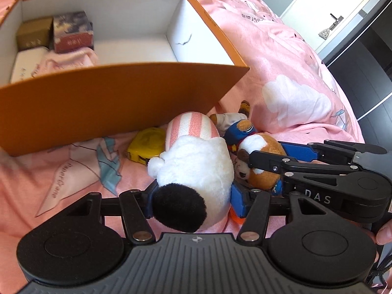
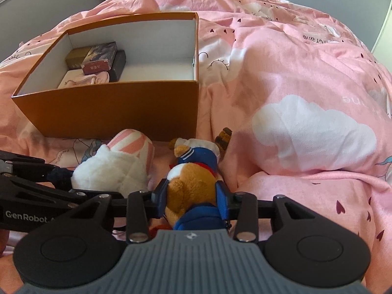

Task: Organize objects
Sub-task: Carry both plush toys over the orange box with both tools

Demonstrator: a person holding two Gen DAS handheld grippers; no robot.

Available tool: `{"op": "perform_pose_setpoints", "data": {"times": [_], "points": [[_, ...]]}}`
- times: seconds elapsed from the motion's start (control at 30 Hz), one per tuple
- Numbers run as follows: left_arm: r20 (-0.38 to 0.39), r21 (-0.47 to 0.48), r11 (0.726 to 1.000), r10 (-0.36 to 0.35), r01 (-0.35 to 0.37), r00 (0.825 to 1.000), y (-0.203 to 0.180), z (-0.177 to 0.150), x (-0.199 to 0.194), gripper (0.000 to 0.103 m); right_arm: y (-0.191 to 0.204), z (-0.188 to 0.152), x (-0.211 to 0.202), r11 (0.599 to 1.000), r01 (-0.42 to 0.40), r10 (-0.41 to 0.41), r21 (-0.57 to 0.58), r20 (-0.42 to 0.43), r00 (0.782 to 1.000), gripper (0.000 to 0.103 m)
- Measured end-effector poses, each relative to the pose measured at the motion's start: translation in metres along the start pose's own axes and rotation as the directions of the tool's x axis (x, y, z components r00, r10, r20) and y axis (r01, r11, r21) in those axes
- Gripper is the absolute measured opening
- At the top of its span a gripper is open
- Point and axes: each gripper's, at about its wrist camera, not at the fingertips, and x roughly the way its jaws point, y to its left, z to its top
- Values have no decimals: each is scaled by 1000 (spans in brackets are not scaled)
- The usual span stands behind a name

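Left wrist view: the left claw [image 1: 193,201] straddles the white plush toy [image 1: 196,161], just in front of the orange box [image 1: 122,103] on the bed [image 1: 294,73]. Its pads sit at the plush's flanks; whether they press I cannot tell. A slack hold could let the soft body slide out on lifting. The toy's long axis runs toward the box, striped end nearest it. The yellow tape measure [image 1: 147,144] beside it may get dragged.

Right wrist view: the right claw [image 2: 191,196] grips the brown sailor plush [image 2: 193,178], which lies lengthwise toward the box, feet nearest it. The two claws stand close and could collide.
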Motion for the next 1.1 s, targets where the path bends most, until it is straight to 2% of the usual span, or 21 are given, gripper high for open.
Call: {"op": "perform_pose_setpoints", "data": {"times": [0.2,0.37,0.57,0.83,1.1], "points": [[39,6,999,42,-42,998,-11,4,-29,66,7,7,-31,1000,-17,19,-14,83,996,42],[86,7,998,60,-61,995,-17,7,-53,66,9,13,-57,998,-64,65,-11,140,988,42],[163,10,994,104,-107,981,-20,12,-81,66,13,19,-82,994,-107,107,-12,203,973,42],[282,-1,991,128,-133,951,-21,33,-111,66,17,43,-105,985,-164,173,-55,308,935,42],[369,-41,983,180,-177,912,-15,64,-116,66,24,79,-103,976,-216,212,-39,421,882,42]]}}
